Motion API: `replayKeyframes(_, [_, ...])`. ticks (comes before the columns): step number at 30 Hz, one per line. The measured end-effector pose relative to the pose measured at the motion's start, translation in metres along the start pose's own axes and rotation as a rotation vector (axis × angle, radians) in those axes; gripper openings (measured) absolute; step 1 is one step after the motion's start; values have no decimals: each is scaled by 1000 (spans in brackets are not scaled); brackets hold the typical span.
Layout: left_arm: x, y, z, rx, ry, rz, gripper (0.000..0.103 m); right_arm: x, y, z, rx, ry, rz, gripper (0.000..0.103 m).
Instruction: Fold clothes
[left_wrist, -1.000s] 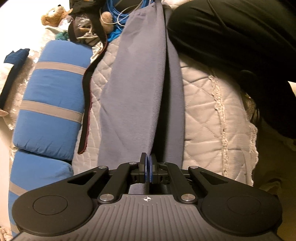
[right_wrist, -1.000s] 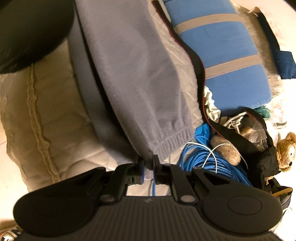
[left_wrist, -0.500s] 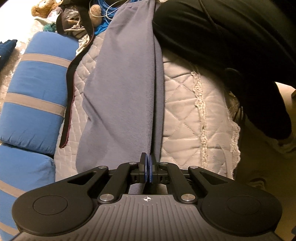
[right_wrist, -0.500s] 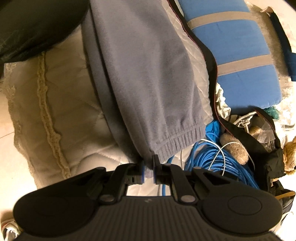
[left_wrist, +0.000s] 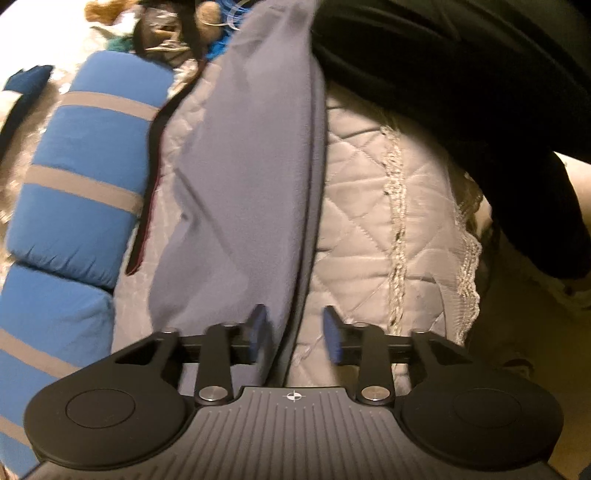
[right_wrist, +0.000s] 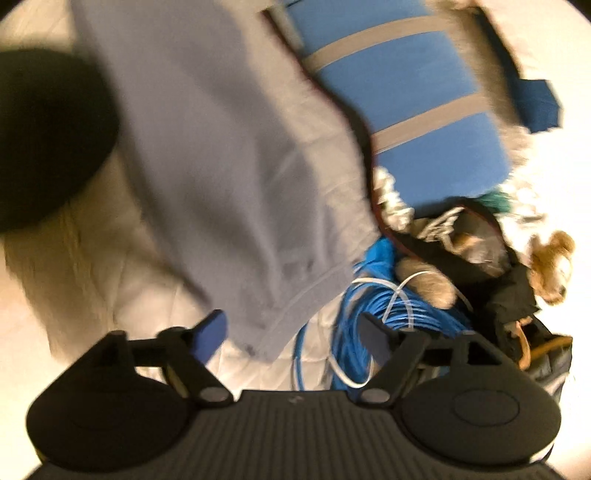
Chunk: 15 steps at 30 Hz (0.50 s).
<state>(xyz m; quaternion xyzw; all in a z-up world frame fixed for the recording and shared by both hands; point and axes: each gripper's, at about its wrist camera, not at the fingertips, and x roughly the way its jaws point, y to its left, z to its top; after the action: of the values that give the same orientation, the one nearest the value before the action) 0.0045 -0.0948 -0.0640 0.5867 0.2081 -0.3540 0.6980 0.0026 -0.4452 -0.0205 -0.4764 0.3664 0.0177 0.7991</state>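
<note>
Now both tools wide apart, grey trousers (left_wrist: 251, 192) loose on quilt (left_wrist: 369, 206)

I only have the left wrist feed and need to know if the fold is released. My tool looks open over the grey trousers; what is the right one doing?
Observer: The right tool is open too, its jaws wide apart, with the cuffed end of the grey trousers lying loose between them.
Operator: Anything near that cuff?
Observer: A coil of blue cable lies right beside it, partly between the fingers.
Operator: Anything else nearby?
Observer: A teddy bear lies at the right edge, beyond a black bag.
</note>
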Motion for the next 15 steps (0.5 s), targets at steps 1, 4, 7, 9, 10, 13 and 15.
replayKeyframes(1, [-4, 1, -4, -9, -5, 14, 44, -6, -3, 7, 42, -16, 6, 93])
replayKeyframes(4, [-15, 9, -17, -45, -12, 61, 52, -27, -7, 33, 151, -82, 30, 97])
replayKeyframes(7, [-26, 22, -36, -94, -3, 108, 57, -45, 1, 62, 196, -158, 56, 100])
replayKeyframes(9, [-33, 33, -51, -128, 17, 144, 57, -56, 13, 83, 198, -214, 71, 101])
replayKeyframes(10, [-35, 39, -58, -145, 28, 158, 57, -61, 19, 94, 199, -243, 78, 101])
replayKeyframes(13, [-40, 54, -81, -204, 66, 185, 57, -73, 47, 126, 167, -331, 91, 101])
replayKeyframes(15, [-43, 60, -92, -237, 82, 198, 57, -77, 74, 148, 106, -390, 89, 101])
